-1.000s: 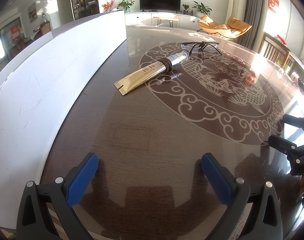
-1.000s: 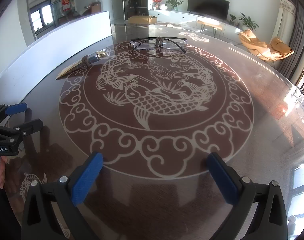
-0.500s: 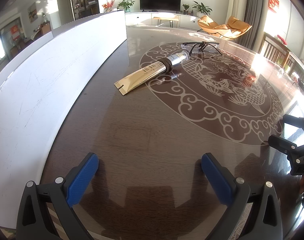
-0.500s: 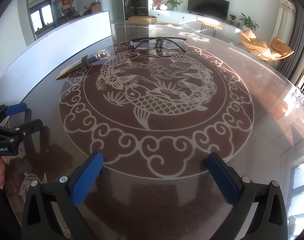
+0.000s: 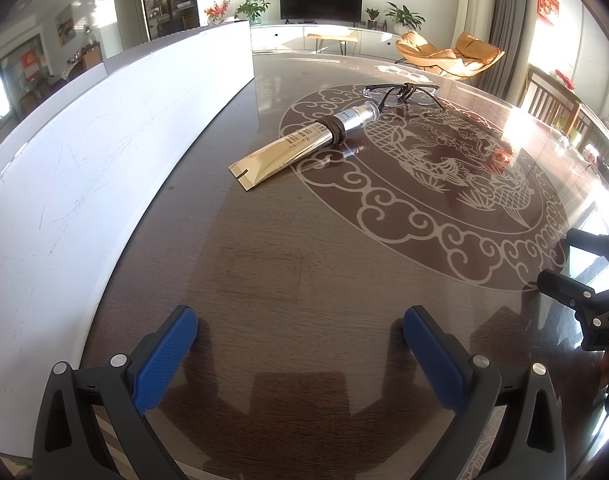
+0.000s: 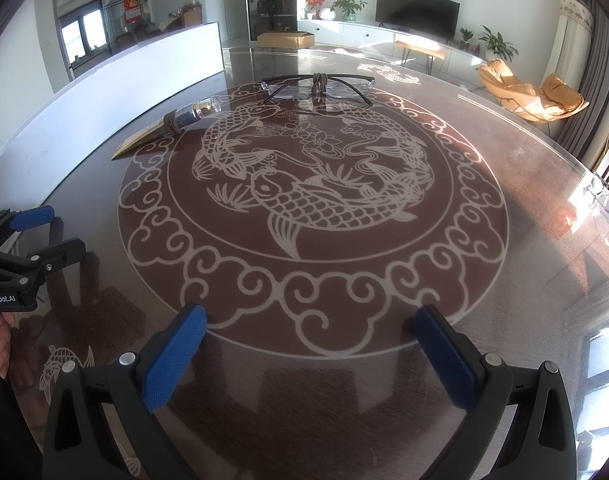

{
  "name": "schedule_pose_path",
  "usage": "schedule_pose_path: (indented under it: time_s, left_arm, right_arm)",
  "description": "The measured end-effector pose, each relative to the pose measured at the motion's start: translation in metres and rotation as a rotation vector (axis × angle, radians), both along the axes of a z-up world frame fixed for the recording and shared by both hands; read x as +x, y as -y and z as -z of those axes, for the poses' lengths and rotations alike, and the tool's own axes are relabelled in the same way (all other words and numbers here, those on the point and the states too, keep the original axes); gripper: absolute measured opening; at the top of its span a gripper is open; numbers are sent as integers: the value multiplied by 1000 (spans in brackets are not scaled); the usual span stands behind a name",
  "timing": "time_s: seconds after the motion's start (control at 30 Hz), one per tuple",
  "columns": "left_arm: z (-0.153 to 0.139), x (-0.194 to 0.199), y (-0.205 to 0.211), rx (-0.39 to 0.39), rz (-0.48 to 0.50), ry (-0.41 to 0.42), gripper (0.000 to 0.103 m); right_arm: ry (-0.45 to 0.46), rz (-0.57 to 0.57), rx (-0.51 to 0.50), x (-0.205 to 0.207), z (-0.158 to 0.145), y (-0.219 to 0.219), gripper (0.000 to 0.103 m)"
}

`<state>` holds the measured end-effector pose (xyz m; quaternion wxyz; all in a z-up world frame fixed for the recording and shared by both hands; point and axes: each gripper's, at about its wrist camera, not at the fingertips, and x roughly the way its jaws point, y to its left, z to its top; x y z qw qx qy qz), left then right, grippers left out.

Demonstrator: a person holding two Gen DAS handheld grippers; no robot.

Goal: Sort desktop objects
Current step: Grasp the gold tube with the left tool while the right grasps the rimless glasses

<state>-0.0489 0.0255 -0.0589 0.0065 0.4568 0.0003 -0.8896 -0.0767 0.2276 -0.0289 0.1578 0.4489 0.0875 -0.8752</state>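
The right hand-held gripper [image 6: 310, 354] is wide open above the dark, shiny surface [image 6: 524, 216], with nothing between its blue pads [image 6: 172, 360]. A big round fish picture [image 6: 312, 200] covers the middle of the surface. At the far side lies a pair of glasses [image 6: 316, 86]. To the left of them lies a gold tube [image 6: 166, 128] with a brown band around it. The left hand-held gripper [image 6: 44, 232] shows at the left edge, open too. A white board [image 6: 116, 80] stands along the left side.

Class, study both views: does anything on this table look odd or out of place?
Yes. A brown hair tie is wrapped around the gold tube, and another sits on the bridge of the glasses.
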Motion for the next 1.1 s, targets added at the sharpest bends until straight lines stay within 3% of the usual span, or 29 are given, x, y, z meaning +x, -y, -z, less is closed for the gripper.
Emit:
schedule_pose_path:
  time_s: [0.1, 0.17, 0.23, 0.3, 0.43, 0.5, 0.63, 0.77, 0.83, 0.87, 0.9, 0.97, 1.1]
  left_arm:
    - [-2, 1, 5, 10, -1, 10, 103]
    - [-11, 5, 15, 71, -9, -23, 96]
    - [-21, 3, 22, 118, -3, -62, 96]
    - [-25, -8, 21, 88, 39, -71, 96]
    - [-26, -47, 7, -54, 189, -59, 96]
    - [-29, -69, 5, -120, 215, -68, 96]
    - [-30, -114, 4, -97, 279, -28, 96]
    - [-10, -143, -6, -148, 325, 43, 99]
    - [-10, -149, -1, -64, 319, 35, 89]
    - [-9, -150, 3, 0, 308, 41, 70]
    - [-11, -149, 4, -6, 274, 22, 49]
    - [-13, -145, 4, -15, 240, 12, 26]
    - [-12, -116, 11, -12, 134, 20, 26]
  right_arm:
    - [0, 0, 0, 0, 0, 0, 103]
    - [0, 0, 0, 0, 0, 0, 103]
    - [0, 0, 0, 0, 0, 0, 103]
    - [0, 0, 0, 0, 0, 0, 103]
    - [0, 0, 0, 0, 0, 0, 103]
    - [0, 0, 0, 0, 0, 0, 103]
    - [0, 0, 0, 0, 0, 0, 103]
    - [0, 0, 0, 0, 0, 0, 103]
    - [0, 0, 0, 0, 0, 0, 103]
    - [0, 0, 0, 0, 0, 0, 103]
    - [0, 0, -1, 0, 0, 0, 103]
    - [0, 0, 0, 0, 0, 0, 103]
    - [7, -14, -1, -3, -1, 1, 103]
